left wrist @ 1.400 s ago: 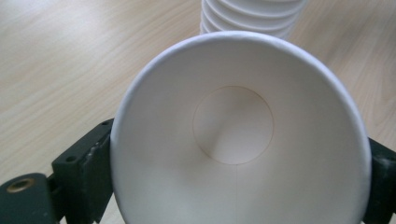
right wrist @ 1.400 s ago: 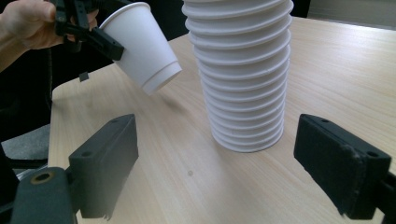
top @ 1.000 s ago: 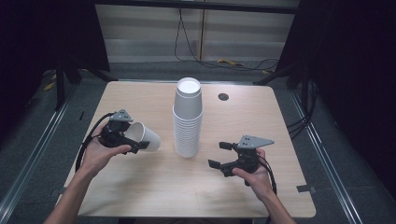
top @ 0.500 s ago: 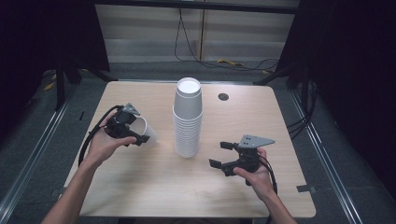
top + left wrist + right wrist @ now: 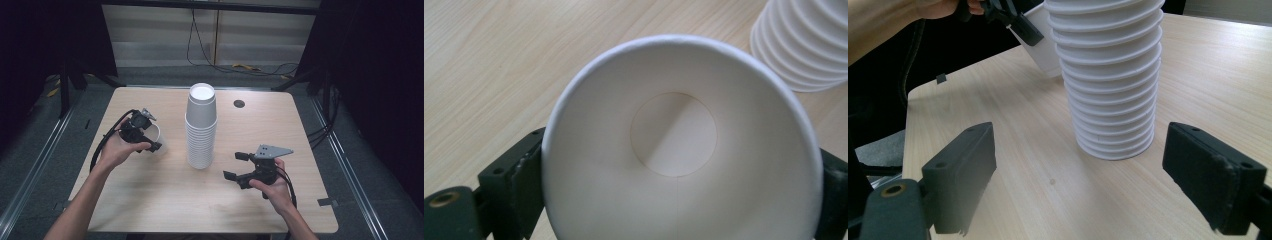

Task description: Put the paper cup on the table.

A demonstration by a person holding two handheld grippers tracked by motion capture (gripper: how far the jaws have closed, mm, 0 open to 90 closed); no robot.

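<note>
now the left gripper (image 5: 150,138) holds a single white paper cup (image 5: 679,150) between its jaws, which have just been opening slightly, mouth toward its camera, above the light wooden table (image 5: 150,200), left of the tall stack of white paper cups (image 5: 201,127). right gripper (image 5: 240,167) rests open, empty, facing the stack.
</note>
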